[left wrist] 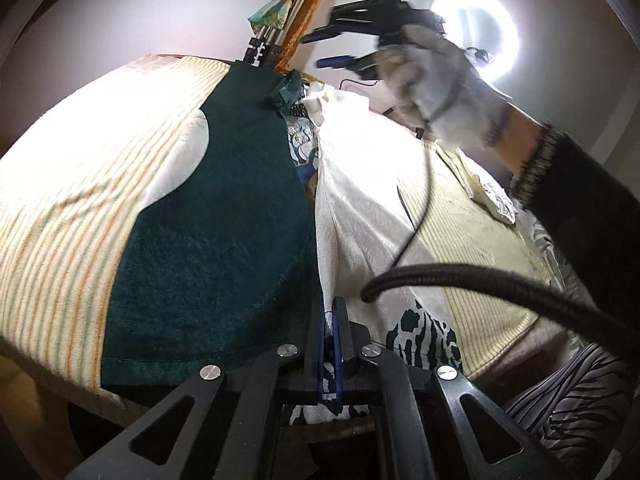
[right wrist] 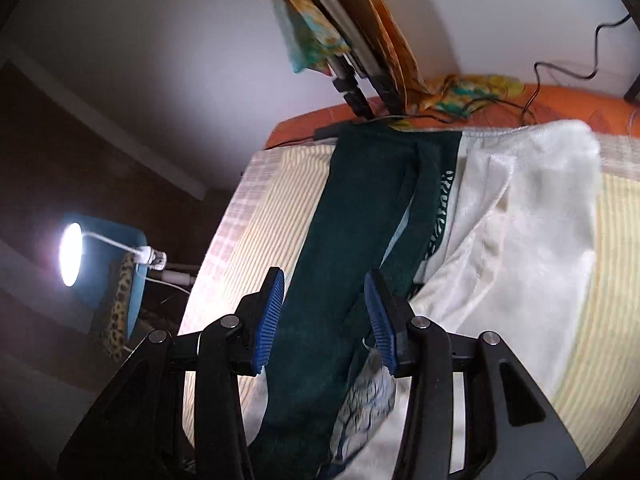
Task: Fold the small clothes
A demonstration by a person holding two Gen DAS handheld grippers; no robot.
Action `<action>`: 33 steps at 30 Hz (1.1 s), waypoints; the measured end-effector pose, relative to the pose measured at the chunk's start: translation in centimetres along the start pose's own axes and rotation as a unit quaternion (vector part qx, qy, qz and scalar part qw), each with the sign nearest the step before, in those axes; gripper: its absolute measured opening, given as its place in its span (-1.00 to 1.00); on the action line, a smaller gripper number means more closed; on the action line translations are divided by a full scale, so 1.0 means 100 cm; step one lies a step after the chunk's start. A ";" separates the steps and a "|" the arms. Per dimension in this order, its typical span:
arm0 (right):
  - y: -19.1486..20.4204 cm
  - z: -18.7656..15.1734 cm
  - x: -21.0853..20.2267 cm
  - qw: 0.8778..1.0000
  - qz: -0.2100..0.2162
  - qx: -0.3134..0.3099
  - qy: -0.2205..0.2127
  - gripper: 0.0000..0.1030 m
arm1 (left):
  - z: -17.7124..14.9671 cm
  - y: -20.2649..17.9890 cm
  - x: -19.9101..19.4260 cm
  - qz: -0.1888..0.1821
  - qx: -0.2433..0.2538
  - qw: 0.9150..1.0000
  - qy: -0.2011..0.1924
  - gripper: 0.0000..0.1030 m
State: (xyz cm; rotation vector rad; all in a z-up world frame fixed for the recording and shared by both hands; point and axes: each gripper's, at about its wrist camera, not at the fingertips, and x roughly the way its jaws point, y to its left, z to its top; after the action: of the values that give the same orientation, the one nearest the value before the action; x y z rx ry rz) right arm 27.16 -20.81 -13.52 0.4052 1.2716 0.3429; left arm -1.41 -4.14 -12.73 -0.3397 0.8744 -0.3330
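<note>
While the left gripper (left wrist: 331, 344) stands clamped tight at 6 o'clock of its own view, a fold of the white garment (left wrist: 352, 208) is pinched between its blue pads (left wrist: 337, 354), and the cloth runs from there up toward 12 o'clock. The right gripper (right wrist: 325, 312) has its jaws parted; nothing is pressed between them, and the dark green garment (right wrist: 352, 216) lies on the surface below the gap, passing from 6 o'clock up toward 12 o'clock. In the left view the same right gripper (left wrist: 344, 46) is up at 1 o'clock, held by a gloved hand (left wrist: 436, 92) with a dark sleeve (left wrist: 580, 208) behind it.

No container shows in either view; the clothes lie on a striped cover (left wrist: 72, 184) spread over the work surface. Counted, three garments can be told apart: one dark green garment (left wrist: 224, 224), one white garment (right wrist: 520, 216) at its 3 o'clock side, and one patterned white-and-dark piece (left wrist: 420, 336) peeking out between and under them. Whether more pieces are buried beneath cannot be told.

Two lights show, one ring light (left wrist: 476, 36) at 1 o'clock in the left view and one small lamp (right wrist: 72, 252) at 9 o'clock in the right. One colourful scarf (right wrist: 312, 40) hangs at 12 o'clock, and one black cable (left wrist: 500, 284) curves across at 4 o'clock.
</note>
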 end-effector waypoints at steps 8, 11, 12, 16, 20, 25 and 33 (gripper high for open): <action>-0.006 -0.092 -0.100 0.997 -0.071 0.001 -0.042 -0.14 | -0.006 0.007 -0.007 0.015 0.009 1.000 0.006 -0.46; -0.008 -0.151 -0.124 0.995 -0.100 -0.003 -0.018 -0.14 | -0.006 0.011 -0.012 0.008 -0.002 1.000 0.008 -0.45; -0.009 -0.170 -0.126 0.995 -0.101 -0.002 -0.010 -0.14 | -0.006 0.012 -0.016 0.006 -0.002 1.000 0.006 -0.45; -0.014 -0.239 -0.125 0.997 -0.073 0.011 0.030 -0.13 | -0.007 0.008 -0.034 0.022 0.030 0.999 -0.008 -0.45; -0.018 -0.282 -0.114 0.997 -0.051 0.018 0.059 -0.14 | -0.007 0.012 -0.040 0.027 0.039 0.999 0.003 -0.45; -0.024 -0.304 -0.102 0.996 -0.042 0.027 0.072 -0.14 | 0.003 0.027 -0.051 0.059 0.042 0.997 0.013 -0.39; -0.009 -0.310 -0.097 0.995 -0.060 -0.006 0.081 -0.29 | 0.008 0.067 -0.037 0.097 0.014 0.994 0.057 -0.26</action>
State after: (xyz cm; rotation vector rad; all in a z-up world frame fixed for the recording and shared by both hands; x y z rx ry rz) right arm -5.28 -22.88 -13.18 0.2930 1.4446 0.2859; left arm -2.06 3.54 -12.55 -0.2093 1.0055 -0.1855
